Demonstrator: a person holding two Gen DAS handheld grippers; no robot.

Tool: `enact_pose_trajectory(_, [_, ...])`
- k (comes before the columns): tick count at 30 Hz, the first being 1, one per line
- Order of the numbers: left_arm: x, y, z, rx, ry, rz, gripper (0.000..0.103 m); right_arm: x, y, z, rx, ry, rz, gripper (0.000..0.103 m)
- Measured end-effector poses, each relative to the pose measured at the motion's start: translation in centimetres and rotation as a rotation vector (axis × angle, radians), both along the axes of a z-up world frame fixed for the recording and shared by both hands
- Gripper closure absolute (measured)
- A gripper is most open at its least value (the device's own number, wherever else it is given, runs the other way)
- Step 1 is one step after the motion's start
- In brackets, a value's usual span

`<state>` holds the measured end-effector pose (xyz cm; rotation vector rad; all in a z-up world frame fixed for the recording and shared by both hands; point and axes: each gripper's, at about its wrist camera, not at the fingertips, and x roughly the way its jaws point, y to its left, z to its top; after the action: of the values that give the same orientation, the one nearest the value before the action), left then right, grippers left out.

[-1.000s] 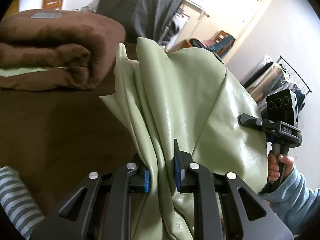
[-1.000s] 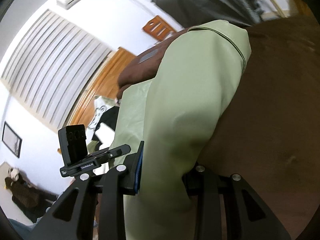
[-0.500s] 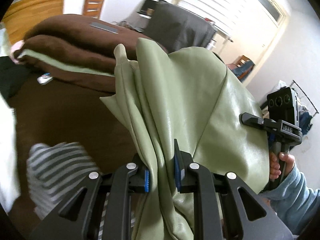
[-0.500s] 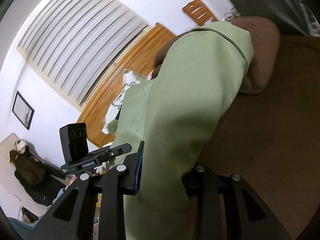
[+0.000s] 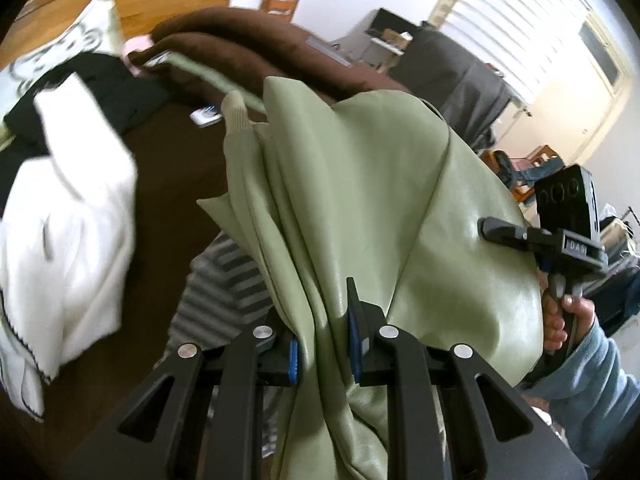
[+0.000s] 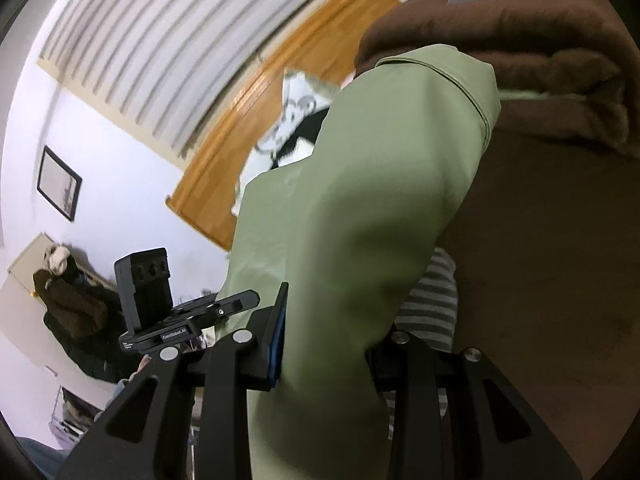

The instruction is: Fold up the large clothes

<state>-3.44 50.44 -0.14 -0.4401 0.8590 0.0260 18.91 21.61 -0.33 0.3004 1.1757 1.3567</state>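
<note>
Jacket (image 5: pixel 360 208), pale green, glossy, bunched, ribbed cuff (image 5: pixel 236 114)

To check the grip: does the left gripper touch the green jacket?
Touching. The left wrist view shows the left gripper with both blue pads pressed on the green jacket.

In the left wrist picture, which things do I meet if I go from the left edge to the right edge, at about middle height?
White garment with black trim → grey-and-white striped cloth → pale green leather-like jacket, clamped in the left gripper → black right gripper → hand in a light blue sleeve.
</note>
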Motion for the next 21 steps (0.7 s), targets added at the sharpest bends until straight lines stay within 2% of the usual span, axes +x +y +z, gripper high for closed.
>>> enact_pose_trajectory(7, [-1.4,4.7,-7.5,-0.079,0.052,0.096,0.082,-0.6,4.5,-5.6,-0.097,0.004,0.085,0.073])
enact_pose_trajectory(12, [-2.6,7.1,-11.9,-0.141,0.058,0.180,0.074,0.5,6.1,-9.1,-0.156,0.020,0.100,0.070])
enact_pose_trajectory(18, [-2.6,7.5,-13.4,-0.142,0.070,0.172,0.070,0.1,6.5,-9.7,-0.201,-0.013,0.137,0.067])
enact_pose_trajectory(21, [-2.6,7.7,-13.7,-0.140,0.093,0.168,0.060,0.0,6.3,-9.6,-0.235,-0.049,0.137,0.059])
